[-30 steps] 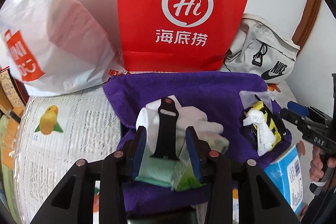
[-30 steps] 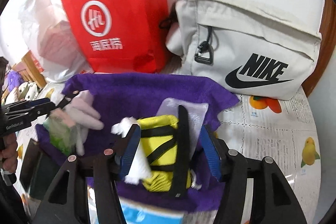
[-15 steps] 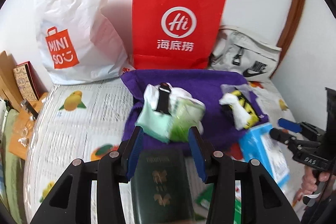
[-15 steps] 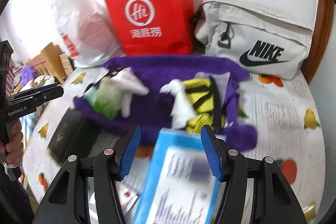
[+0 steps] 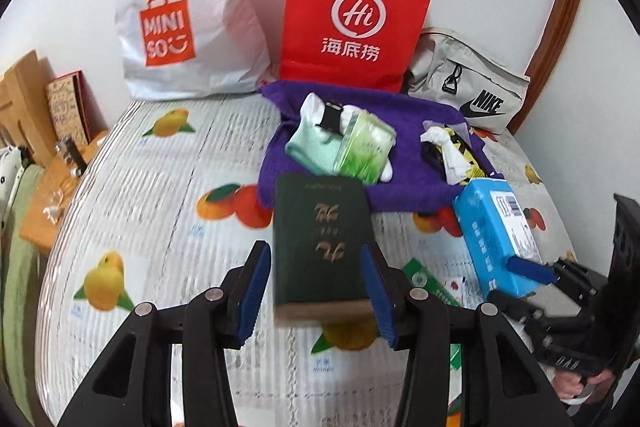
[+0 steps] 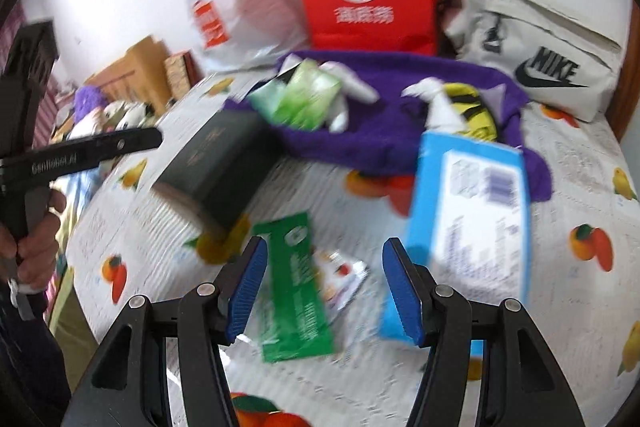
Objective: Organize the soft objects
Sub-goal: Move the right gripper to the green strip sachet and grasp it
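A purple towel (image 5: 400, 115) (image 6: 392, 143) lies at the back of the table. On it sit a green and white bundle of soft items (image 5: 344, 143) (image 6: 304, 99) and a yellow, black and white bundle (image 5: 452, 151) (image 6: 460, 107). My left gripper (image 5: 316, 291) is open and empty, its fingers either side of a dark green book (image 5: 320, 239) (image 6: 216, 163). My right gripper (image 6: 324, 291) is open and empty above a green packet (image 6: 296, 283), beside a blue tissue pack (image 6: 472, 211) (image 5: 496, 231).
A white Miniso bag (image 5: 180, 11), a red paper bag (image 5: 356, 15) and a grey Nike pouch (image 5: 464, 95) stand against the wall behind the towel. Boxes and clutter (image 5: 36, 115) sit off the table's left edge. The fruit-print tablecloth (image 5: 160, 211) covers the table.
Both grippers have let go of their bundles and pulled back from the towel toward the table's front. The book, tissue pack and green packet have come into view.
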`<state>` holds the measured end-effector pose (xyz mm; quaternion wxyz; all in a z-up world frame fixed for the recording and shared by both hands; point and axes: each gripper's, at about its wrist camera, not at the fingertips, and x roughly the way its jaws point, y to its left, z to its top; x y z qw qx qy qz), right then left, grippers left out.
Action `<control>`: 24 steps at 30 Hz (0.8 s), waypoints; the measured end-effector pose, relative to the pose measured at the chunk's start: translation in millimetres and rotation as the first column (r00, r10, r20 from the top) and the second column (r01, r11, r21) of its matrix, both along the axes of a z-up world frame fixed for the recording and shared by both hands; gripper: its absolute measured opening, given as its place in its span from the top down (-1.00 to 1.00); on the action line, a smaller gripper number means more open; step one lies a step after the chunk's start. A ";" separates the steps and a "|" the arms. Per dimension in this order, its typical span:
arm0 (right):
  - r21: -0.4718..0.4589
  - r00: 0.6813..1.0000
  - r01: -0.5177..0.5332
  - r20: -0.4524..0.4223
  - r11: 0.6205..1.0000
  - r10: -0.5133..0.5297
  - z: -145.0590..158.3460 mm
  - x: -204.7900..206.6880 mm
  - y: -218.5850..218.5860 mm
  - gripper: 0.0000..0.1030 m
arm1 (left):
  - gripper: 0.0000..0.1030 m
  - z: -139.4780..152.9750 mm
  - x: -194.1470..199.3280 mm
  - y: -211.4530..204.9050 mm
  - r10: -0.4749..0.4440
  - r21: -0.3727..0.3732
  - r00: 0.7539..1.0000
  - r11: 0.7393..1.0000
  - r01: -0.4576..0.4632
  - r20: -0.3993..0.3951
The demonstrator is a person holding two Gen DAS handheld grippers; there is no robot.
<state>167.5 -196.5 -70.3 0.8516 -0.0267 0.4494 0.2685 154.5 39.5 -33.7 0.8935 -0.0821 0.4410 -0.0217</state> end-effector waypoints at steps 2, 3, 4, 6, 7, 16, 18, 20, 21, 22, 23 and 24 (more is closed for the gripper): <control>-0.025 1.000 -0.026 -0.005 0.999 0.026 -7.3 -6.5 11.5 -0.16 | 0.04 -4.8 -6.3 4.9 0.008 -0.010 1.000 1.000 -0.008 -0.007; -0.038 0.999 -0.037 -0.005 0.999 0.037 -10.8 -9.8 17.6 -0.16 | 0.04 -6.3 -8.7 6.0 0.007 -0.012 1.000 1.000 -0.007 -0.008; -0.049 0.999 -0.048 -0.003 0.998 0.048 -14.3 -12.5 23.2 -0.16 | 0.04 -7.4 -10.6 7.3 0.008 -0.011 1.000 1.000 -0.008 -0.008; -0.070 0.998 -0.063 -0.003 0.996 0.063 -21.3 -15.4 33.0 -0.16 | 0.04 -9.7 -14.6 10.5 0.009 -0.010 1.000 1.000 -0.009 -0.007; -0.076 0.998 -0.068 -0.004 0.995 0.068 -24.4 -16.0 36.5 -0.16 | 0.04 -10.4 -15.4 11.4 0.009 -0.010 1.000 1.000 -0.009 -0.007; -0.208 0.999 -0.045 -0.001 0.977 0.046 -53.2 -16.3 63.8 -0.17 | 0.02 -18.7 -21.0 20.5 0.004 -0.020 1.000 1.000 -0.004 -0.007; -0.223 0.999 -0.018 0.025 0.975 0.024 -55.5 -17.0 65.3 -0.15 | 0.02 -19.8 -21.6 20.7 0.000 -0.019 1.000 1.000 0.000 -0.009; -0.198 1.000 0.005 0.019 0.980 -0.001 -55.3 -16.1 61.9 0.16 | 0.02 -20.1 -22.6 21.4 -0.001 -0.023 1.000 1.000 0.001 -0.007; -0.196 1.000 0.019 0.022 0.980 -0.014 -54.9 -16.2 60.2 0.26 | 0.02 -20.4 -22.4 21.3 0.000 -0.025 1.000 1.000 -0.001 -0.008; -0.193 1.000 0.020 0.020 0.981 -0.016 -54.6 -17.1 58.2 0.28 | 0.01 -21.2 -22.9 21.4 0.001 -0.027 1.000 1.000 -0.001 -0.009; -0.187 1.000 0.013 0.015 0.982 -0.010 -54.4 -18.5 57.1 0.29 | 0.01 -22.0 -23.6 21.1 0.001 -0.028 1.000 1.000 -0.001 -0.010; -0.182 1.000 0.004 0.014 0.983 -0.002 -54.4 -21.2 55.6 0.30 | 0.00 -22.3 -24.1 21.3 0.000 -0.029 1.000 1.000 0.000 -0.010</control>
